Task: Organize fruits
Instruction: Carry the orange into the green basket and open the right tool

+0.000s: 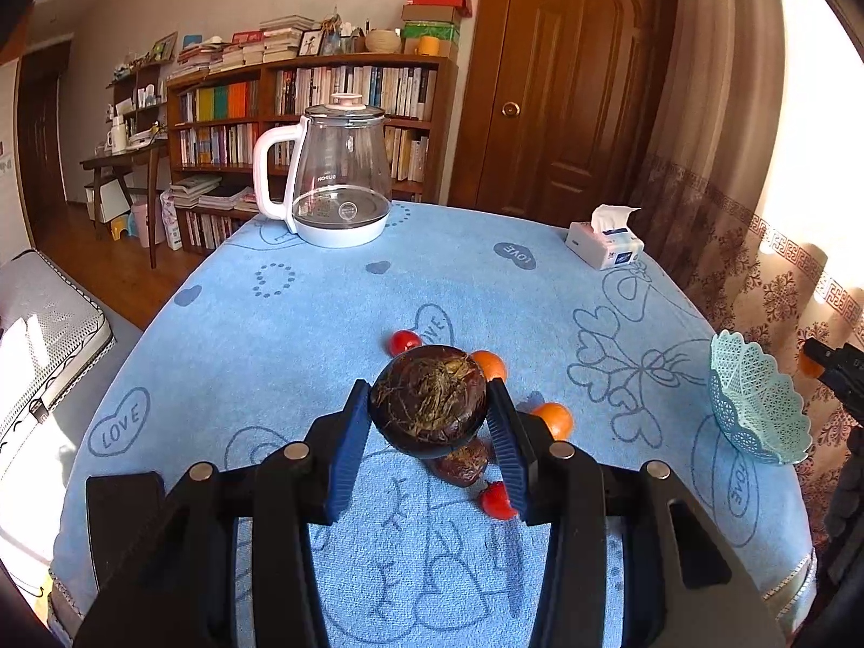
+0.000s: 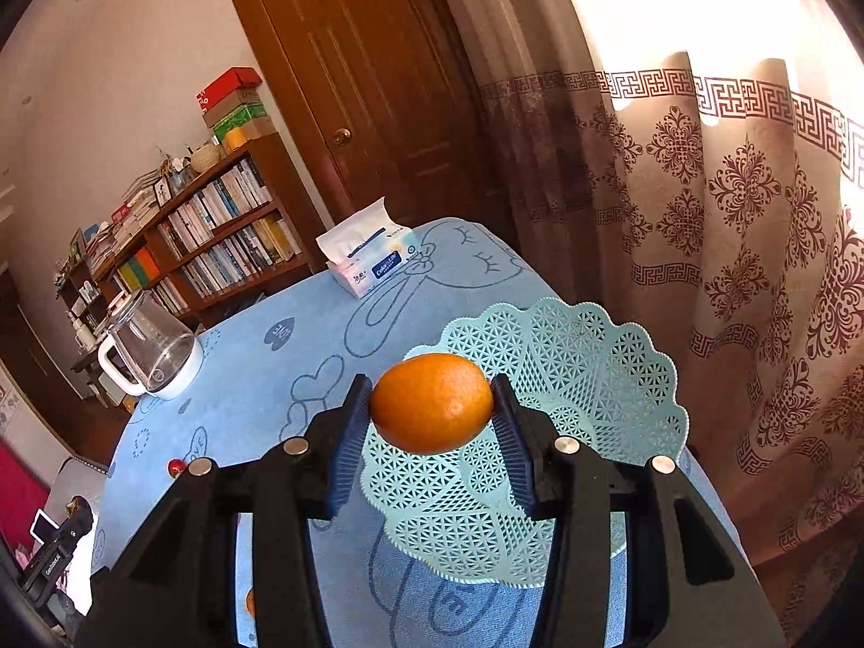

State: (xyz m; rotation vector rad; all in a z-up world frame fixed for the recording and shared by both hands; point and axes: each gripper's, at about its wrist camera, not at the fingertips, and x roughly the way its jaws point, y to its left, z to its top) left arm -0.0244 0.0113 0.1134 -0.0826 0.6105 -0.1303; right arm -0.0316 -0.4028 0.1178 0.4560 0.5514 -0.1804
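Observation:
My left gripper is shut on a dark brown round fruit with dry fibres and holds it above the blue tablecloth. Below it lie a second brown fruit, two small oranges and two red cherry tomatoes. My right gripper is shut on an orange and holds it over the pale green lattice fruit basket. The basket looks empty and also shows at the table's right edge in the left wrist view.
A glass kettle with a white handle stands at the table's far left. A tissue box sits at the far right. A curtain hangs close behind the basket. A bookshelf and a door are beyond the table.

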